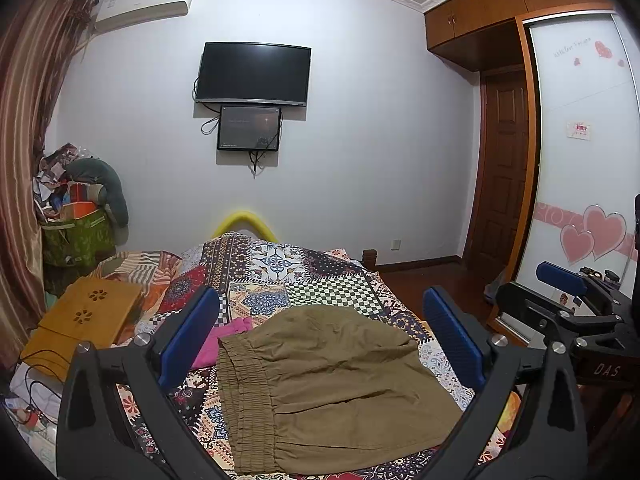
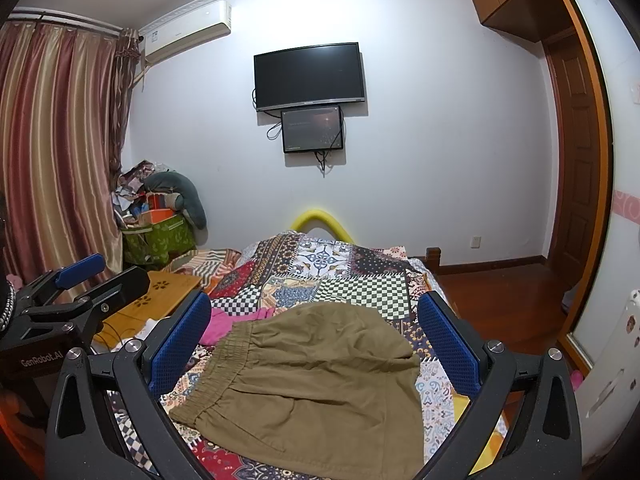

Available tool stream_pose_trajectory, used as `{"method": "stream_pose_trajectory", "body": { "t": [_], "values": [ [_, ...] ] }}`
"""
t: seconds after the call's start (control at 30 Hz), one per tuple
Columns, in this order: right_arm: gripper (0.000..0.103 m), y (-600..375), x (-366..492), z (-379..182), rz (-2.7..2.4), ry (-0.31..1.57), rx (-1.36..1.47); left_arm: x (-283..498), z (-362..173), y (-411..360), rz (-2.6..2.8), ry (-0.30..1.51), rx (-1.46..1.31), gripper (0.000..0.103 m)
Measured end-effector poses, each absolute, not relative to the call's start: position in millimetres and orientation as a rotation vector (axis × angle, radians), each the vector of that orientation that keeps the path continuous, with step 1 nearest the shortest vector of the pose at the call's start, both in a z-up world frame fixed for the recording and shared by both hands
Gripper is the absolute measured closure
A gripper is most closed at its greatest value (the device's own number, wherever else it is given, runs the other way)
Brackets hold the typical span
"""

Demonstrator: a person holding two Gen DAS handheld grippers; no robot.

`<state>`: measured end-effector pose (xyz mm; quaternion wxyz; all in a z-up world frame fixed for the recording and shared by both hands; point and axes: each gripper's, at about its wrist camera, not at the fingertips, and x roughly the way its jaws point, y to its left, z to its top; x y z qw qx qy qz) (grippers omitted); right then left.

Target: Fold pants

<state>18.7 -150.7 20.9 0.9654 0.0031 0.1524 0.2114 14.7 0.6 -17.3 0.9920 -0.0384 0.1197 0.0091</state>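
Pants (image 1: 332, 384), one; two empty claws

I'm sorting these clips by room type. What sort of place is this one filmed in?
Most likely a home bedroom. A bed with a patchwork quilt fills the foreground with the olive pants laid on it, a built-in wardrobe stands on the right, and a television hangs on the wall opposite.

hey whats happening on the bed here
A person is holding a gripper in each hand above a bed covered with a patchwork quilt. A pair of olive pants lies on the quilt, already folded into a compact shape with the elastic waistband to the left. The left gripper and the right gripper are both open and hold nothing. A pink garment lies beside the pants.
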Motion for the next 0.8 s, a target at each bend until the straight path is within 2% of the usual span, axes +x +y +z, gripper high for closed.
{"method": "stream_pose_trajectory", "body": {
  "t": [0.8],
  "values": [
    [0.0,-152.0,23.7,21.8,0.414,0.316,0.0,24.0,-22.2,2.3,0.016,0.263,-0.09,0.0]
  ]
}}
